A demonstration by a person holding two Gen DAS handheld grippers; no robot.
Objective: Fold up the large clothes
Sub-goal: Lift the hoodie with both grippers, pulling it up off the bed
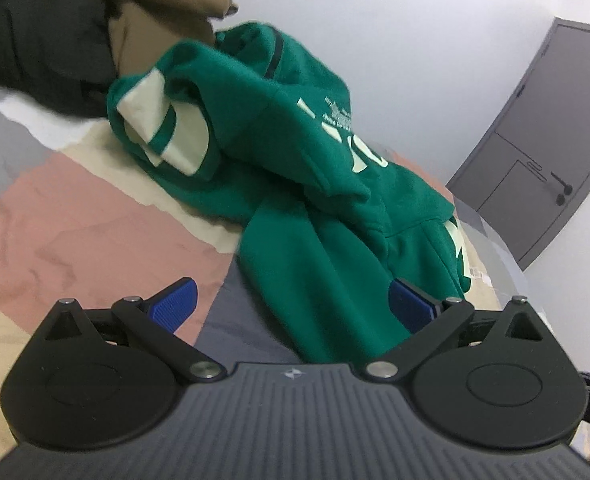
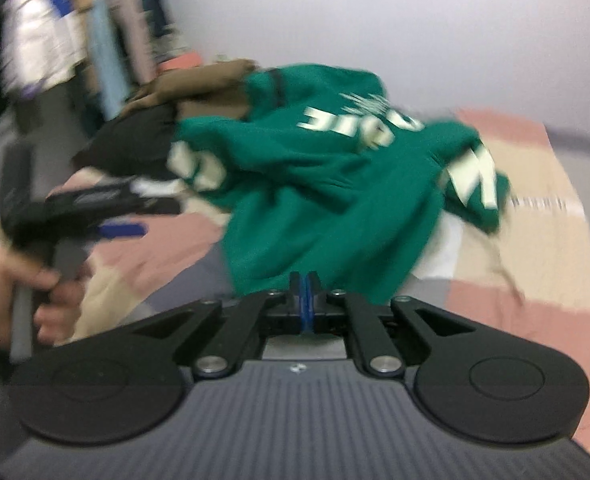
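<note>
**Green sweatshirt lying crumpled, waiting for a first hold**

While the green sweatshirt (image 1: pixel 295 184) is lying bunched and twisted on the patchwork bedcover (image 1: pixel 55 232), it is resting toward the far edge of the bed, with its upper part leaning on a pile of brown and black clothes (image 1: pixel 95 28) behind it. One long green part is hanging toward the near edge, between the fingers of the left gripper (image 1: pixel 291 308), which is standing wide apart and is holding nothing; the blue pads (image 1: pixel 175 302) are not pressing the cloth. In the right wrist view, which is blurred, the right gripper (image 2: pixel 305 292) is showing its jaws almost together. The cloth edge is lying just in front of them, and I cannot tell if any fabric is pinched there. A person's hand (image 2: pixel 35 292) is carrying the left gripper at the left side of this view.

I am judging the sweatshirt to be thick, soft fleece, rather heavy for a garment and limp, so it is probably sagging and dragging when lifted. The fabric does not look slippery. Taking it at the hem or at the shoulder seams, one point for each gripper, seems the best way, because a single pinch in the middle would only be lifting a lump.
</note>
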